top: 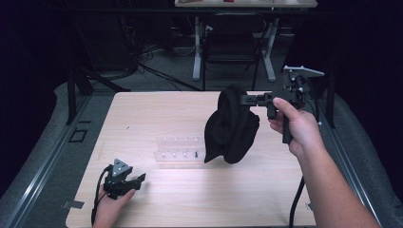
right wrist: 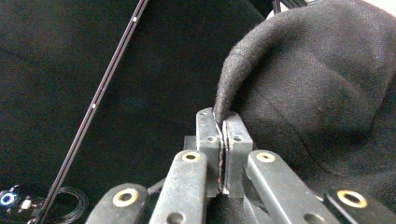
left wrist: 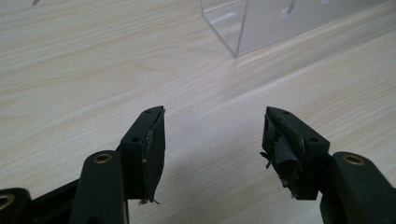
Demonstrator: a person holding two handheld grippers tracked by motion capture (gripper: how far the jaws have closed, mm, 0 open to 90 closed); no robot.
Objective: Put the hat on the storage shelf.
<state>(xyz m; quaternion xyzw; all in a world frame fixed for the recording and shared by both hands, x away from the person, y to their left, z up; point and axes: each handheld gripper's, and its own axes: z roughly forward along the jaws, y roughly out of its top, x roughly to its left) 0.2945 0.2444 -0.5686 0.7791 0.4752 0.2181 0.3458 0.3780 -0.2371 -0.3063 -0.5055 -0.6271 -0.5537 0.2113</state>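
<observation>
The high view is looking forward and down over the whole counter (top: 190, 190). Each gripper view is looking closely along its own jaws; the left one is sharing the clear rack (left wrist: 261, 23) with it.

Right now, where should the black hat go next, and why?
Probably lower it onto the clear plastic rack. The right gripper is shut on the edge of the black felt hat, which hangs above the light wooden table beside that rack.
</observation>
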